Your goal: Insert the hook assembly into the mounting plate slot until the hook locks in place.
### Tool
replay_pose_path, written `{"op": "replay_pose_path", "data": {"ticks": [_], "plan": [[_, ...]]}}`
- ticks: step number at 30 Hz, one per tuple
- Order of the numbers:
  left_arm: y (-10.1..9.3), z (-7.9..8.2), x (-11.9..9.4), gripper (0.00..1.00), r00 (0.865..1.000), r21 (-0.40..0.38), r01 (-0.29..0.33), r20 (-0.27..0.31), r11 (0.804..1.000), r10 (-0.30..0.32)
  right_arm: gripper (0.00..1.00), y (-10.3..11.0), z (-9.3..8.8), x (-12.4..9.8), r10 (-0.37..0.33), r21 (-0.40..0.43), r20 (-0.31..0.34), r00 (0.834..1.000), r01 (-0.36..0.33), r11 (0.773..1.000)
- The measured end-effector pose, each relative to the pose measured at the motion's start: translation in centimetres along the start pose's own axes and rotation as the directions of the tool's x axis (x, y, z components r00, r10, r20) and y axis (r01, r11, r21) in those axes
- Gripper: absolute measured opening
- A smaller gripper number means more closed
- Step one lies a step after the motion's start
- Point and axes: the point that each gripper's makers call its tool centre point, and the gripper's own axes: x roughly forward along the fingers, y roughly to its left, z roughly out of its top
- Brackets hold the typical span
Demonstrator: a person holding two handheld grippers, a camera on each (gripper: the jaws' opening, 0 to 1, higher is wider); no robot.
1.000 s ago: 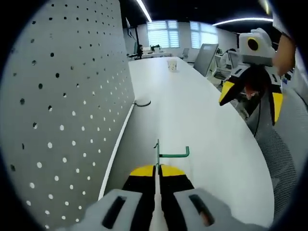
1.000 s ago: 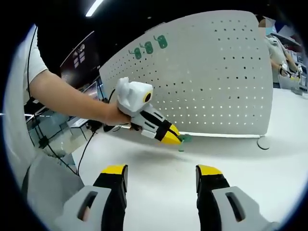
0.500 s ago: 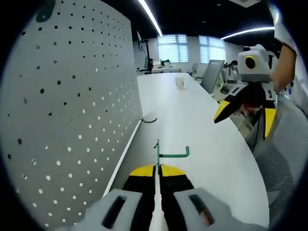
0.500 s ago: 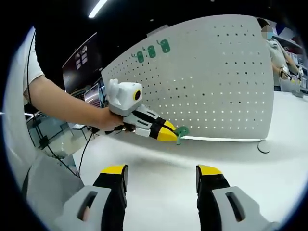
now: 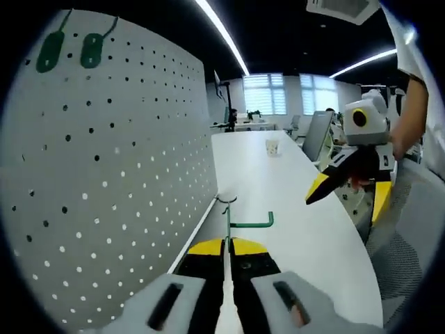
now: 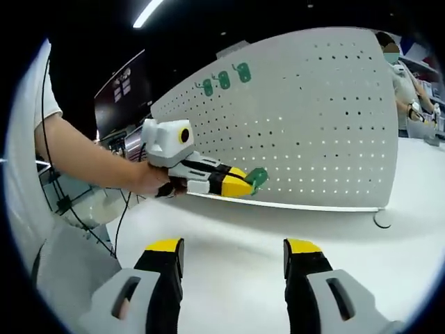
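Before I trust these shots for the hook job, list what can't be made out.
- Left gripper view: the held hook's base is hidden between the left tool's shut jaws.
- Right gripper view: the hook is small and partly covered by the left tool; its shape is unclear.
- Both views: which hole in the pegboard it is meant for cannot be told.
- Left gripper view: the cup is too small to identify.

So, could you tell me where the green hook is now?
The green metal hook is clamped in the left claw, raised beside the white pegboard.
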Motion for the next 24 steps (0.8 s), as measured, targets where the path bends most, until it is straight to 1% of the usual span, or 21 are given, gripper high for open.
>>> {"op": "replay_pose_path", "data": {"ticks": [1,2,5,7,9,12,13,14,17,19,22,24], "plan": [[-0.2,0.1,-0.3,0.02,1.0,-0.012,-0.006,0.009,1.0,0.006,0.56,0.0,0.1,0.0,0.001,-0.005,0.004,1.0,-0.001,1.0],[-0.3,0.2,-0.4,0.02,1.0,-0.005,-0.012,0.012,1.0,0.012,0.56,0.0,0.2,-0.1,0.001,-0.005,0.007,1.0,-0.001,1.0],[-0.6,0.9,-1.1,0.02,0.998,-0.027,-0.037,0.056,0.999,0.038,0.56,0.1,0.3,-0.1,0.003,-0.009,0.011,1.0,-0.003,1.0],[-0.7,1.1,-1.5,0.02,0.997,-0.033,-0.048,0.064,0.998,0.05,0.56,0.2,0.3,-0.1,0.006,-0.008,0.01,1.0,-0.006,1.0],[-0.6,1.8,-2.1,0.02,0.992,-0.054,-0.069,0.1,0.996,0.075,0.56,0.3,0.4,-0.1,0.007,-0.015,0.012,1.0,-0.007,1.0],[-0.4,2.7,-3.1,0.02,0.984,-0.063,-0.103,0.138,0.993,0.111,0.56,0.4,0.7,-0.2,0.013,-0.014,0.025,1.0,-0.013,1.0],[-0.3,3.1,-3.5,0.02,0.979,-0.094,-0.113,0.161,0.989,0.127,0.56,0.4,0.8,-0.2,0.014,-0.015,0.03,0.999,-0.014,1.0],[-0.3,3.2,-3.9,0.02,0.976,-0.095,-0.12,0.17,0.988,0.135,0.56,0.4,1.0,-0.3,0.016,-0.009,0.041,0.999,-0.016,1.0],[-0.3,3.3,-4.5,0.02,0.972,-0.099,-0.138,0.177,0.985,0.154,0.56,0.5,1.3,-0.4,0.016,-0.009,0.053,0.998,-0.016,1.0],[-0.4,3.5,-5.0,0.02,0.966,-0.11,-0.154,0.19,0.982,0.173,0.56,0.6,1.4,-0.4,0.021,-0.011,0.056,0.998,-0.02,1.0],[-0.7,3.8,-5.6,0.02,0.963,-0.11,-0.161,0.2,0.981,0.181,0.56,0.8,1.6,-0.4,0.031,-0.011,0.064,0.997,-0.03,0.999],[-0.7,4.3,-6.3,0.02,0.955,-0.118,-0.179,0.217,0.977,0.201,0.56,1.0,1.7,-0.4,0.04,-0.017,0.073,0.997,-0.039,0.999]]}}
